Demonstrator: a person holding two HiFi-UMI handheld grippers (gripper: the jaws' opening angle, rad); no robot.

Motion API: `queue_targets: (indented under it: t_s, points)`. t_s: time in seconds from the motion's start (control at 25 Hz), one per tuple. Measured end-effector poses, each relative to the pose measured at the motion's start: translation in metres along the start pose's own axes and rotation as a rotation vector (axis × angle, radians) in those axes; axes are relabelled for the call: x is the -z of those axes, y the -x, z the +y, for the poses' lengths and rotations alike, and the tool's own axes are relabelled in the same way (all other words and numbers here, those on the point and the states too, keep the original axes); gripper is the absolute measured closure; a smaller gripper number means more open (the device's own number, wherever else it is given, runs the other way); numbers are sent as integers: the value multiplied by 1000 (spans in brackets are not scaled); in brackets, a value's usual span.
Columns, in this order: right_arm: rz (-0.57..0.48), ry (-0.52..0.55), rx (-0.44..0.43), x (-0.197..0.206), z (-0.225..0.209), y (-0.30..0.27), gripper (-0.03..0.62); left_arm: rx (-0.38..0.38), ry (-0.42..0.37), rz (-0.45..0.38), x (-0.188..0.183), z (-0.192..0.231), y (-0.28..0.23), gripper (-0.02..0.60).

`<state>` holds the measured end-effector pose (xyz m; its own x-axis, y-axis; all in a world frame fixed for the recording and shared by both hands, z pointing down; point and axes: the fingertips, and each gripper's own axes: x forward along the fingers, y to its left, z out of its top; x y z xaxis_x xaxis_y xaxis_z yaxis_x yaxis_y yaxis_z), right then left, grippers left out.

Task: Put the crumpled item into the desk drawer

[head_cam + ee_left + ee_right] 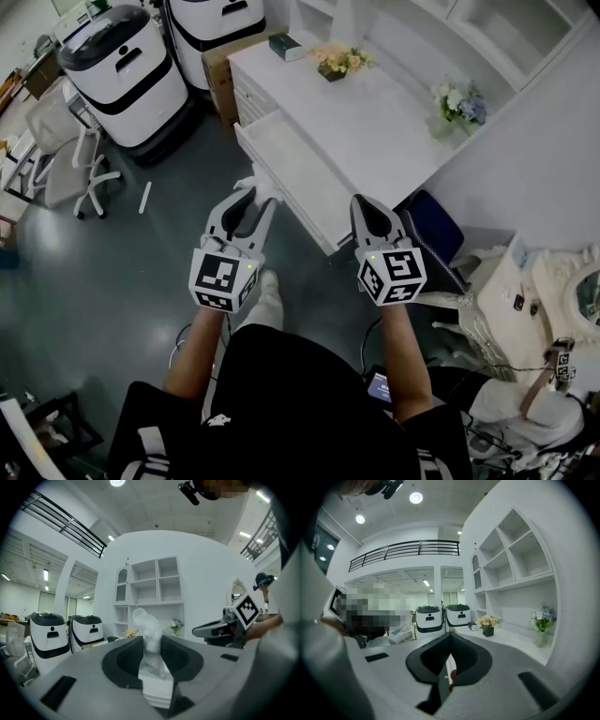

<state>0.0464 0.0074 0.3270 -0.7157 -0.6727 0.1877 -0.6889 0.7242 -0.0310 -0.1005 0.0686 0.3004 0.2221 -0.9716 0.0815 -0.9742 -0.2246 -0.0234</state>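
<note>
now our left hand-held gripper [152,644] pinches the seemingly light, soft crumpled item [146,623] mid-body near the open drawer [298,169], while our right hand-held gripper [450,639] is closed and empty.

White desk [375,122] — bearing flower pot [339,62], flower vase [459,103], dark box [285,46].

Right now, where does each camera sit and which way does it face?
Head view: on the person's head, looking steeply down at the desk and open drawer; both forearms, left gripper and right gripper show.
Left gripper view: on the left gripper, facing the shelves; its jaws pinch the crumpled item.
Right gripper view: on the right gripper, along shut jaws toward the white machines.
Shared: both gripper views show those machines.
</note>
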Motion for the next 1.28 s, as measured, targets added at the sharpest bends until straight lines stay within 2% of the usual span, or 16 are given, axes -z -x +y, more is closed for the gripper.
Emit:
queue_targets:
  t_s: [0.44,0.72,1.04,1.28]
  points:
    - [37,-27,36,-14,-35,-105,597,46,16,40,1,78,-91,476]
    - [58,-34,76,-16,-54,-152,597,83,36,56,10,111,-135,476]
    - [81,-42,117,-15,-66,-192,597,142,51,89,27,139,-175,476]
    - [110,-67,153,1,-79,-195,597,173,66,130,48,138,-192,476]
